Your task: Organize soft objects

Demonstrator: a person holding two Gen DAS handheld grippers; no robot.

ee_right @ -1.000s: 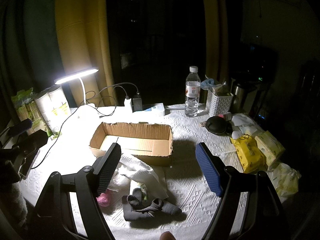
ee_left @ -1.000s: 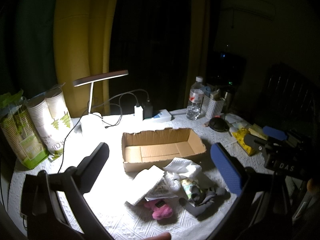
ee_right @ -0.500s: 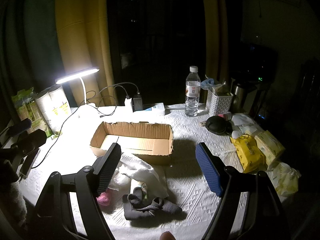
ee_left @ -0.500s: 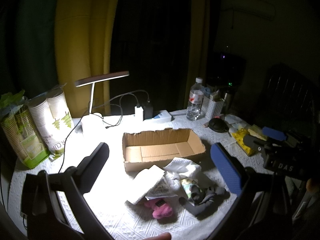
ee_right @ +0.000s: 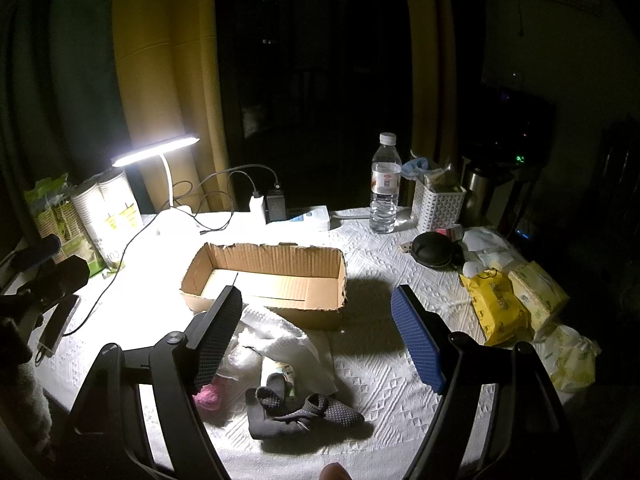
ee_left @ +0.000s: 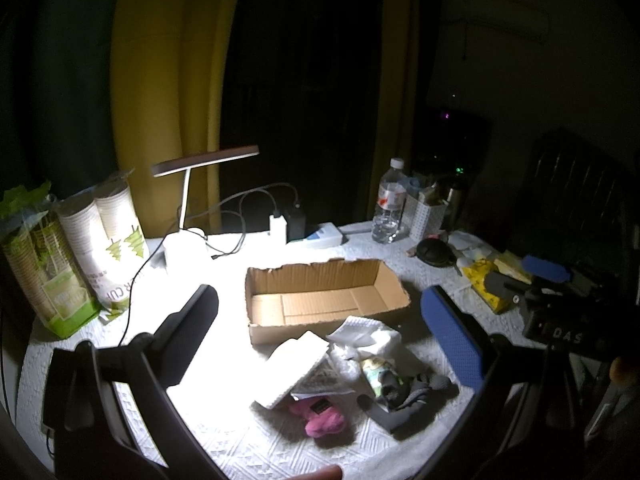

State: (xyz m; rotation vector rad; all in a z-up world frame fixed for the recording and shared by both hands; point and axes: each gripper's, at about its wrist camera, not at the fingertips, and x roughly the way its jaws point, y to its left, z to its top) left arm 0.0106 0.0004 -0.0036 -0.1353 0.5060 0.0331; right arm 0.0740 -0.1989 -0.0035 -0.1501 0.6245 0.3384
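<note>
Both the left tool (ee_left: pixel 320 336) and right tool (ee_right: pixel 320 336) hang with jaws apart, holding nothing. A shallow corrugated cardboard box (ee_right: pixel 276 276) sits beyond crumpled white cloths (ee_right: pixel 288 340), a fuzzy pink item (ee_left: pixel 320 420) and what looks like dotted grey socks (ee_right: pixel 304 412) on the embossed white counter (ee_right: pixel 380 368).

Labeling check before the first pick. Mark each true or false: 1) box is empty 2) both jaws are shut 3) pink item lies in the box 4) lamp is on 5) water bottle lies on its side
1) The box is empty. True.
2) Both jaws are shut. False: the left gripper and right gripper stand wide open, holding nothing.
3) The pink item lies in the box. False: it is on the table, in the pile in front of the box.
4) The lamp is on. True.
5) The water bottle lies on its side. False: it stands upright behind the box.
</note>
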